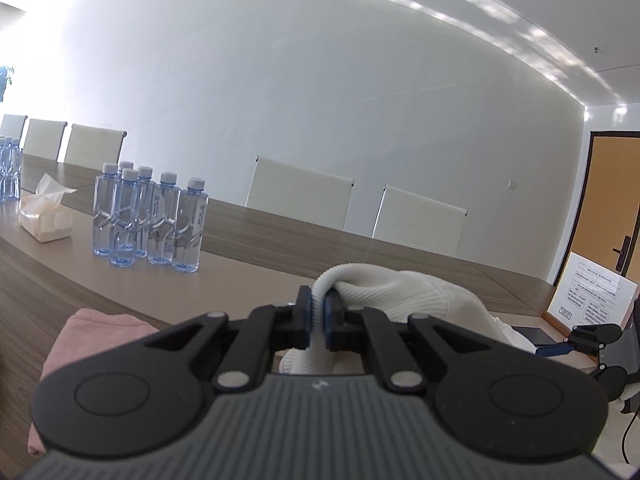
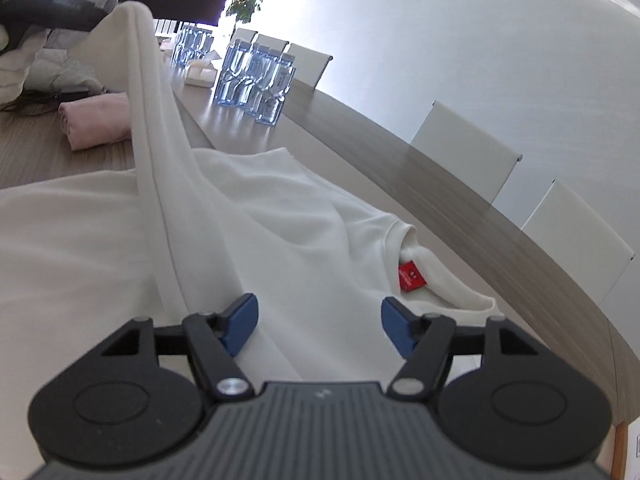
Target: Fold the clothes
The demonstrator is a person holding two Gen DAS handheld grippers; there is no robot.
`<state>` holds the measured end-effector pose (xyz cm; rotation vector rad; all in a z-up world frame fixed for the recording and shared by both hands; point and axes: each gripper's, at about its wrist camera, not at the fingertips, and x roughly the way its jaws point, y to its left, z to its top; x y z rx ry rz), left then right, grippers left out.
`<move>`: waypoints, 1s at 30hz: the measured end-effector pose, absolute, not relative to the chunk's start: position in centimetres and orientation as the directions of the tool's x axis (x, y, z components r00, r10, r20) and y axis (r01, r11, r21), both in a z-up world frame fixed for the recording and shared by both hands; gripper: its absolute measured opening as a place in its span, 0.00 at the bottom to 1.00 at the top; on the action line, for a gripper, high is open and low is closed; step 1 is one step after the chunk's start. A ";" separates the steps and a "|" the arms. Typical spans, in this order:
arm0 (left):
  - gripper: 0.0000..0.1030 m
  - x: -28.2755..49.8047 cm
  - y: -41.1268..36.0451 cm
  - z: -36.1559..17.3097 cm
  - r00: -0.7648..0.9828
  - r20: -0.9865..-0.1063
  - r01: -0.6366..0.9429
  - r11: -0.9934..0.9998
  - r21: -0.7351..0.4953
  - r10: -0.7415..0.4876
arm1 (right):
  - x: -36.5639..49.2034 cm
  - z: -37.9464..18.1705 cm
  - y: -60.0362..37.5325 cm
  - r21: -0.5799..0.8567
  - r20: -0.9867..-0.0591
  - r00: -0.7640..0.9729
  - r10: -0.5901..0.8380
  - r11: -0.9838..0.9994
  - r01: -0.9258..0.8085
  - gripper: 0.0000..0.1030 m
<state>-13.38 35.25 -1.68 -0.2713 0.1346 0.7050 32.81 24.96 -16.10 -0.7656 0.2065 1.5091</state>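
The white sweatshirt [image 2: 280, 216] lies spread on the conference table [image 2: 460, 196], one sleeve [image 2: 156, 120] lifted. The left gripper [image 1: 318, 312] pinches its ribbed cuff [image 1: 360, 284]; the right gripper [image 2: 318, 322] hovers wide open near the collar. Keep the sleeve taut and lay it straight across the body.

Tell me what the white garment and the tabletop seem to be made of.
White garment: soft matte knit, probably cotton fleece; the cuff pinched in the left tongs shows fine ribbing. Tabletop: wood-grain surface, smooth with a slight sheen; veneer or laminate, cannot tell which.
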 end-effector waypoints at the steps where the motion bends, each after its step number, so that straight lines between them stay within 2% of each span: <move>1: 0.04 -13.3 35.2 -1.6 0.756 -0.206 -0.654 0.731 -0.193 0.622 | 32.9 -16.3 24.7 -0.314 -0.577 0.085 0.812 -0.125 -0.941 0.71; 9: 0.04 -13.4 34.5 -0.7 0.746 -0.189 -0.664 0.732 -0.152 0.638 | 30.1 -16.9 24.3 -0.279 -0.592 0.043 0.805 -0.155 -0.948 0.71; 24: 0.04 -13.2 32.9 1.9 0.740 -0.131 -0.672 0.731 -0.118 0.659 | 30.6 -13.4 20.2 -0.084 -0.510 -0.103 0.854 -0.169 -0.982 0.74; 27: 0.04 -13.0 32.5 2.5 0.741 -0.116 -0.671 0.732 -0.115 0.661 | 30.3 -13.5 19.8 -0.103 -0.506 -0.072 0.860 -0.143 -0.984 0.75; 30: 0.04 -12.8 32.3 3.4 0.745 -0.099 -0.667 0.734 -0.127 0.660 | 29.4 -14.1 19.9 -0.167 -0.490 0.011 0.871 -0.082 -0.983 0.72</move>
